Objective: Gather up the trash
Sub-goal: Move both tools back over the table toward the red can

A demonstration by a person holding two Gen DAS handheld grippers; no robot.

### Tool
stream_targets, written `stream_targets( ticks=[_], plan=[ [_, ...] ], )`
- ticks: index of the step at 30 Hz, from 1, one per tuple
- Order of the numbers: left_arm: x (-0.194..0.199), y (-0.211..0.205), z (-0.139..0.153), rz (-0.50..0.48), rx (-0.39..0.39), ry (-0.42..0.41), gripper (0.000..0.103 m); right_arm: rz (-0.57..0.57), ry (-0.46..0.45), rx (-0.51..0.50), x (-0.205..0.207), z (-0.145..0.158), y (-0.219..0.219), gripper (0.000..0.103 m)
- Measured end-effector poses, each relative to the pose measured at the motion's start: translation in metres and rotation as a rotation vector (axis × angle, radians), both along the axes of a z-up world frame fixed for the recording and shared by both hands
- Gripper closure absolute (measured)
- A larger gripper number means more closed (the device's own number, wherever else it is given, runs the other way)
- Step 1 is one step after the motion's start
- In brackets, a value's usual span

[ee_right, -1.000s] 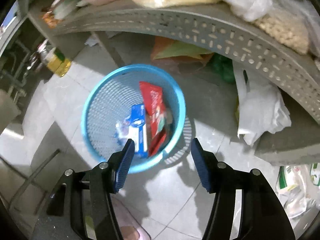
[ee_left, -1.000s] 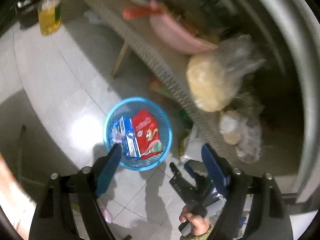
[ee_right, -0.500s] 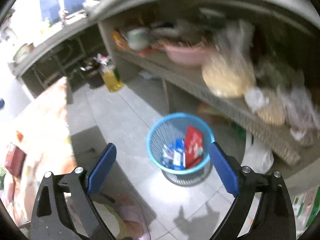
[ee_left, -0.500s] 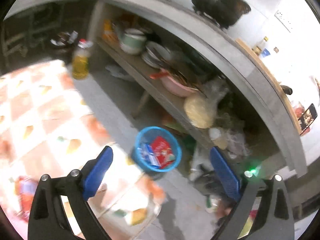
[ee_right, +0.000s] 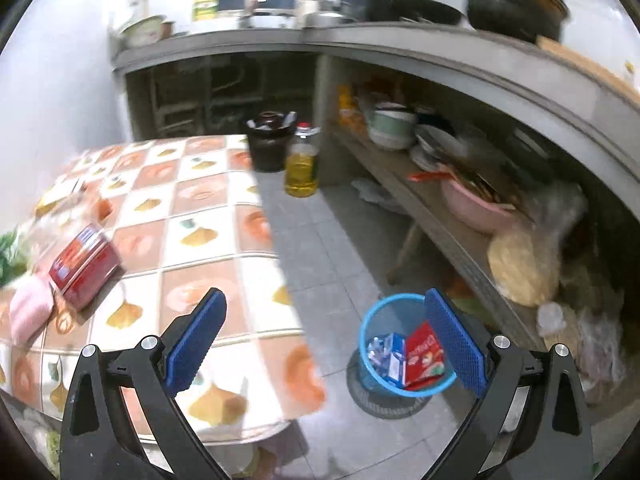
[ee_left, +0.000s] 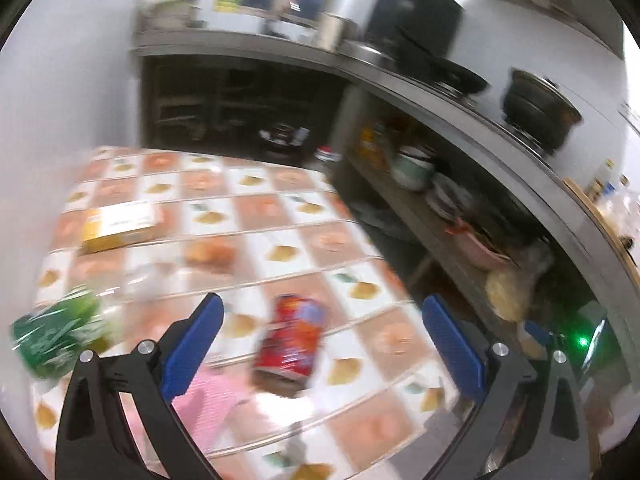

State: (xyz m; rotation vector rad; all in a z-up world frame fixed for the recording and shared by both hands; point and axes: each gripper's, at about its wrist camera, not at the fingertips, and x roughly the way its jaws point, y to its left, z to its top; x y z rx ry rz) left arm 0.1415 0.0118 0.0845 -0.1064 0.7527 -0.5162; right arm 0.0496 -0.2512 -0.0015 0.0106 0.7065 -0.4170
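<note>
Trash lay in two places. Only the right wrist view showed the blue mesh basket (ee_right: 404, 350) on the grey floor tiles, with a blue-and-white carton (ee_right: 394, 354) and a red packet (ee_right: 425, 356) inside, just left of the right-hand pad. The left wrist view instead showed a red box (ee_left: 291, 336) on the tile-patterned tablecloth (ee_left: 256, 216), lying between the pads and beyond them. Left gripper (ee_left: 322, 344) and right gripper (ee_right: 326, 340) had just been opening; both stood spread wide, nothing between them.
</note>
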Motion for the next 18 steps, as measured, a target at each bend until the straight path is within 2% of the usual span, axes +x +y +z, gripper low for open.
stream_targets(
  ticks=[3,6,8,12,15,18],
  plan=[
    [-0.007,0.038,-0.003,0.094,0.012,-0.031,0.005,0.073,0.005,-0.056,0.01,-0.005,0.023,0.008],
    [-0.011,0.07,-0.01,0.15,-0.025,-0.005,0.005,0.146,0.014,-0.044,0.021,0.0,0.044,0.008],
    [-0.014,0.084,-0.014,0.178,-0.042,0.009,0.005,0.194,0.002,-0.002,0.025,0.003,0.05,0.008],
    [-0.02,0.108,-0.019,0.228,-0.061,0.017,0.005,0.315,-0.03,0.16,0.036,0.012,0.062,0.008],
    [-0.025,0.117,-0.022,0.234,-0.083,0.004,0.005,0.367,-0.047,0.265,0.043,0.014,0.071,0.008],
    [-0.026,0.118,-0.032,0.206,-0.074,0.009,0.005,0.405,-0.025,0.355,0.052,0.015,0.079,0.008]
  ],
)
